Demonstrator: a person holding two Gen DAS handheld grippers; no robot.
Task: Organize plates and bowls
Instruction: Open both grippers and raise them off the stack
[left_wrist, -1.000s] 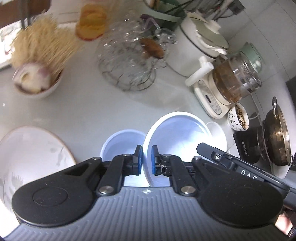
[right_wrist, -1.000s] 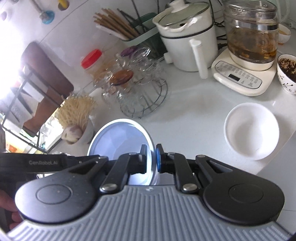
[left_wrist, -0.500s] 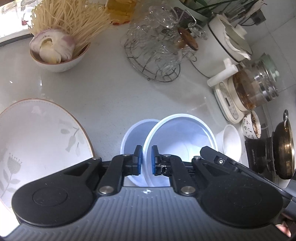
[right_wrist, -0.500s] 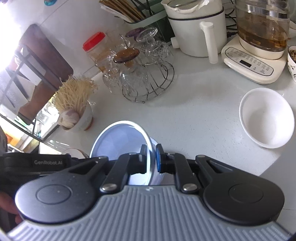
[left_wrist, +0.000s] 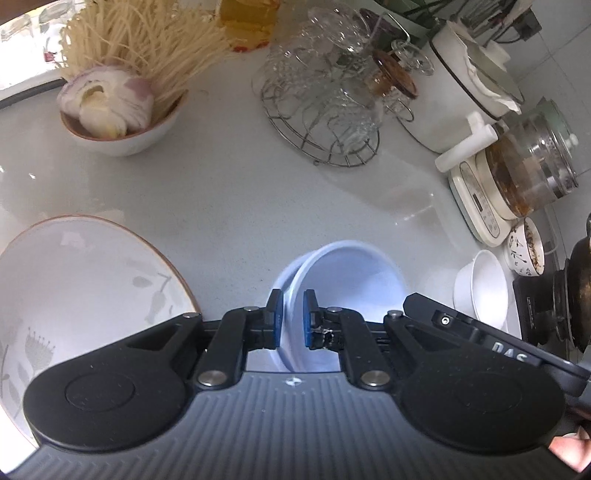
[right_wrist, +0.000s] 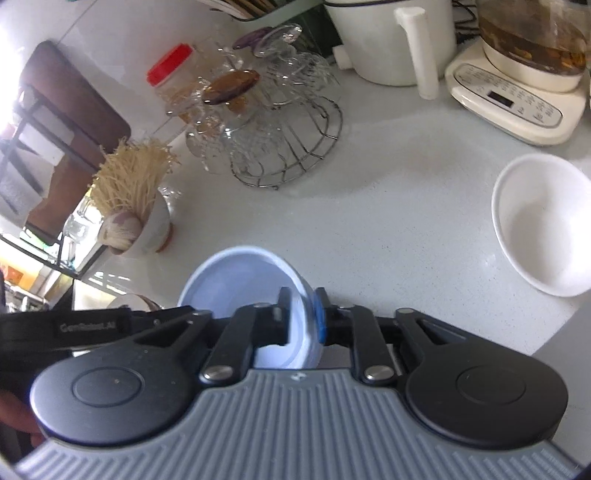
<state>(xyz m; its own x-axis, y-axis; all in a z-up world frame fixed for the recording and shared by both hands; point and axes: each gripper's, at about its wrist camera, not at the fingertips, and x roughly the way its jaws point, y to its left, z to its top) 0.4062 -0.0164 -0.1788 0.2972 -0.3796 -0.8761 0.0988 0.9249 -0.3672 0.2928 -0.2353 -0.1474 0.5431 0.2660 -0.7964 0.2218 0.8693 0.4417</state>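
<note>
The crowded white bench (left_wrist: 229, 206) is carrying a glass rack (left_wrist: 325, 107) at 12 o'clock. I am clenching both the left hand-held gripper (left_wrist: 290, 321) and the right hand-held gripper (right_wrist: 301, 317) on nested blue bowls (left_wrist: 343, 280), low at 6 o'clock. If either rim grip is slipping, the inner bowl could be tipping out towards the flowered plate (left_wrist: 74, 280) at 9 o'clock.

Pale speckled countertop (right_wrist: 388, 221), white tiled wall (right_wrist: 92, 33), bright daylight.

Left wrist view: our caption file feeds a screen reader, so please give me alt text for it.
The left gripper pinches the rim of nested pale blue bowls above a grey countertop. A floral plate lies left, a white bowl right.
</note>
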